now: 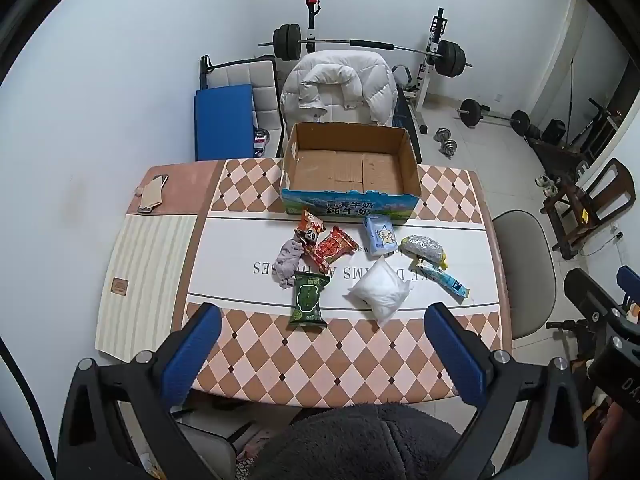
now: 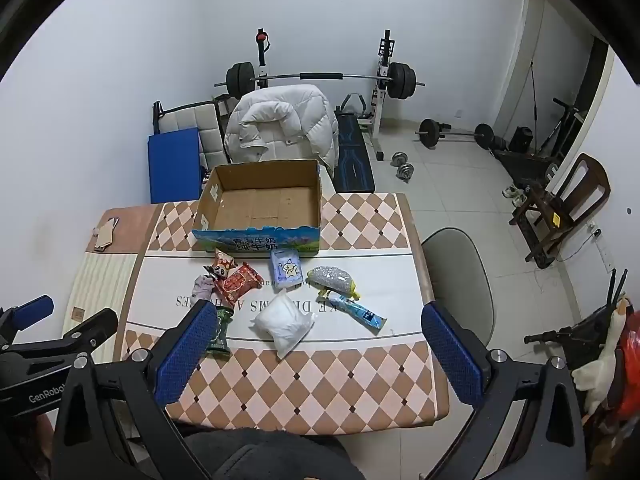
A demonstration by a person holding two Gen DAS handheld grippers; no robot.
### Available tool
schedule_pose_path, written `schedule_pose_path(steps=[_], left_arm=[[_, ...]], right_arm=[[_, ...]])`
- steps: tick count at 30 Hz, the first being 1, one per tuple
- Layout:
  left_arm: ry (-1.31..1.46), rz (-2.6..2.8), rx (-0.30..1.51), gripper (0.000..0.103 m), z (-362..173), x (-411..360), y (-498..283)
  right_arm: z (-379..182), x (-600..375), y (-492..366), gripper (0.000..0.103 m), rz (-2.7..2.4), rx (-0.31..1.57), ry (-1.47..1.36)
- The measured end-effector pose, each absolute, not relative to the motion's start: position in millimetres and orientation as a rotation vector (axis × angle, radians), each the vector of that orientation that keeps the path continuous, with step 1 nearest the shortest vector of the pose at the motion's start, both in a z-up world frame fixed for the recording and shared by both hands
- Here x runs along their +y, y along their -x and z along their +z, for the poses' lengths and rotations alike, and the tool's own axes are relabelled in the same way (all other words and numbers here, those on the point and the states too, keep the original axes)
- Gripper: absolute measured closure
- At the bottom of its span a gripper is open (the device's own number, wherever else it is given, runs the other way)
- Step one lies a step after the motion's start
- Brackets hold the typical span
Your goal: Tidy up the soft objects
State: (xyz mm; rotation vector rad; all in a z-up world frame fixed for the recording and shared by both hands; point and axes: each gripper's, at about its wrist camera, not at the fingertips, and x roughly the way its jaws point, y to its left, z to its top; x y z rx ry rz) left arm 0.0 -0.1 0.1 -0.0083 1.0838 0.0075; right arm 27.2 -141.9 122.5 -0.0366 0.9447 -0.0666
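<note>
Nothing sorted yet. Cardboard box [image 1: 350, 164] at worktop [image 1: 320, 360] far edge sits empty. Soft packets, white pillow pack [image 1: 380, 292] and green packet [image 1: 307, 300] among them, lie mid-worktop. Left claw [image 1: 324, 344] and right claw [image 2: 320, 354] both wide, empty, over near edge.

- White walls [image 1: 120, 80] enclose the room; the floor [image 2: 460, 184] is pale tile.
- A table [image 1: 340, 364] under a diamond-patterned cloth fills the foreground.
- A chair [image 2: 280, 128] draped with a white puffer jacket stands at the table's far side.
- A grey chair [image 2: 460, 280] sits at the table's right edge.
- A barbell [image 1: 360, 45] rests on a rack against the back wall, with a bench [image 2: 352, 156] below it.
- A second barbell [image 2: 456, 134] and dumbbells [image 2: 403, 165] lie on the floor.
- A blue mat [image 1: 224, 120] leans by the wall.
- A dark wooden chair [image 2: 568, 200] stands at right.
</note>
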Motion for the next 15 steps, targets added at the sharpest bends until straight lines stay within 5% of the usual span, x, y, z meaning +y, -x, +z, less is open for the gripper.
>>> schedule_pose_path(steps=[15], left_arm=[[0.007,0.008,1.069,0.000,4.6,-3.8,-7.4]], right_arm=[[123.9,-139.9,-26.1,0.000,-0.071,0.948,0.052]])
